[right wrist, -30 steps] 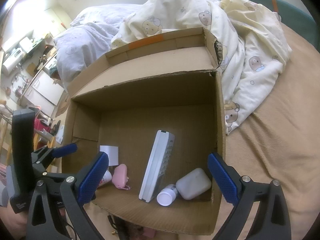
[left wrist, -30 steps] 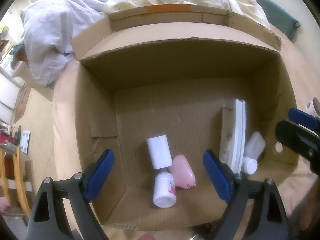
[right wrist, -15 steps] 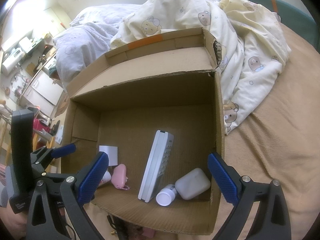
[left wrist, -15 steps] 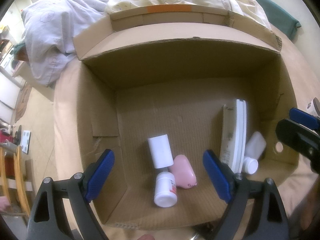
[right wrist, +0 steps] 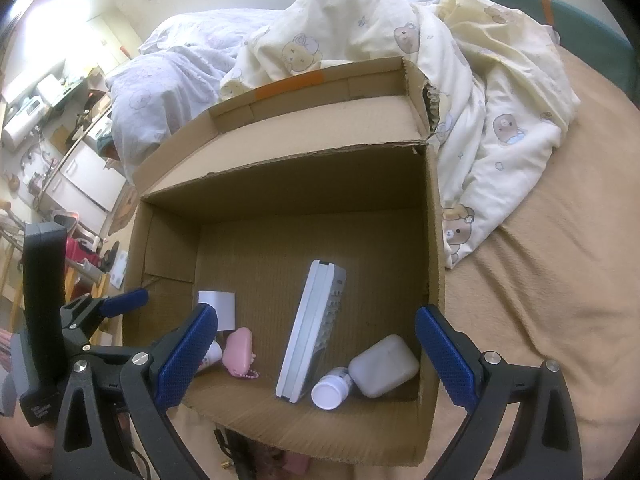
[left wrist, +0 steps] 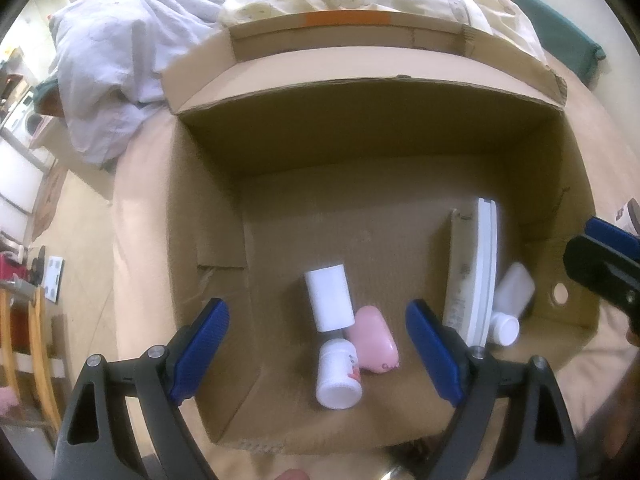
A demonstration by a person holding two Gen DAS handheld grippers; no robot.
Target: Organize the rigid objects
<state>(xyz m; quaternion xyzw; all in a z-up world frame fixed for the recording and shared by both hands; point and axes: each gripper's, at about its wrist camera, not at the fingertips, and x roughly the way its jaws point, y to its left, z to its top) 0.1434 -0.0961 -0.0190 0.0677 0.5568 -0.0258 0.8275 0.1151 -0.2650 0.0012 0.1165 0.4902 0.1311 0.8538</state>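
Rumpled bedding and a tan blanket surround the cardboard box (left wrist: 208, 216) on the bed; both tools gape wide and empty above its near edge. Inside lie a white tube (left wrist: 329, 302), small jar (left wrist: 338, 374), pink case (left wrist: 372, 338), remote (right wrist: 311, 330) on edge, and white bottle (right wrist: 370, 372); the left tool (left wrist: 316, 350) hangs nearest the jar, whose long axis points away from it.

Black claw (left wrist: 316, 344) arms carry silver screws and blue textured pads (right wrist: 188, 354).

A bed (right wrist: 560, 280) with rumpled bear-print bedding (right wrist: 460, 80); white cabinets (right wrist: 84, 176) stand across the room.
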